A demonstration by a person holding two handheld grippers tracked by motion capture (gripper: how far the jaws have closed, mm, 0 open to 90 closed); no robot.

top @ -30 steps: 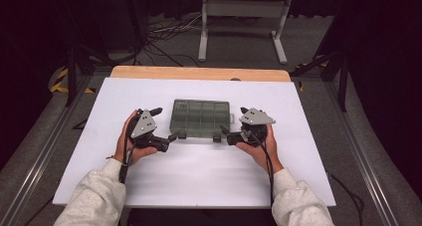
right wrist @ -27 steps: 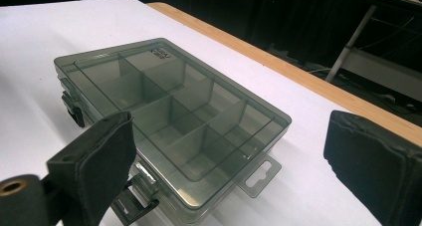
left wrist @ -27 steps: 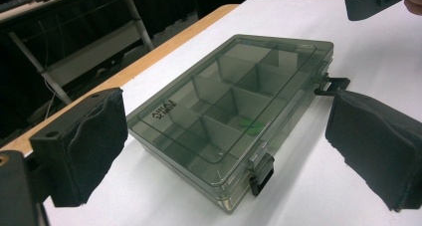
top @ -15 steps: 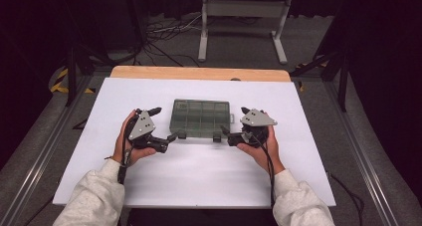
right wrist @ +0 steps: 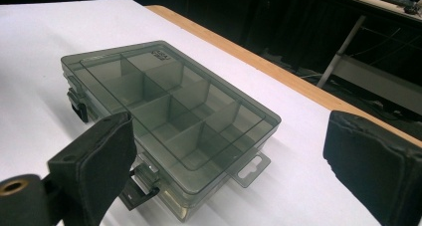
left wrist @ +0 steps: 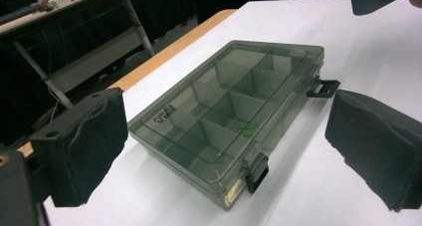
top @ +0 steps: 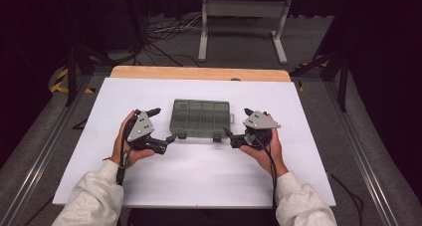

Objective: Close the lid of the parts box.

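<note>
High view: the closed compartment box (top: 200, 118) lies at frame centre on the white table (top: 298, 186), between my left gripper (top: 159, 124) and right gripper (top: 238, 123), both spread wide, holding nothing.

I see both forearms entering from the bottom of the high view in light sleeves, each hand holding a claw just above the surface. The left claw (top: 164, 125) points inward to the right, jaws spread wide. The right claw (top: 238, 122) points inward to the left, jaws likewise spread wide.
</note>
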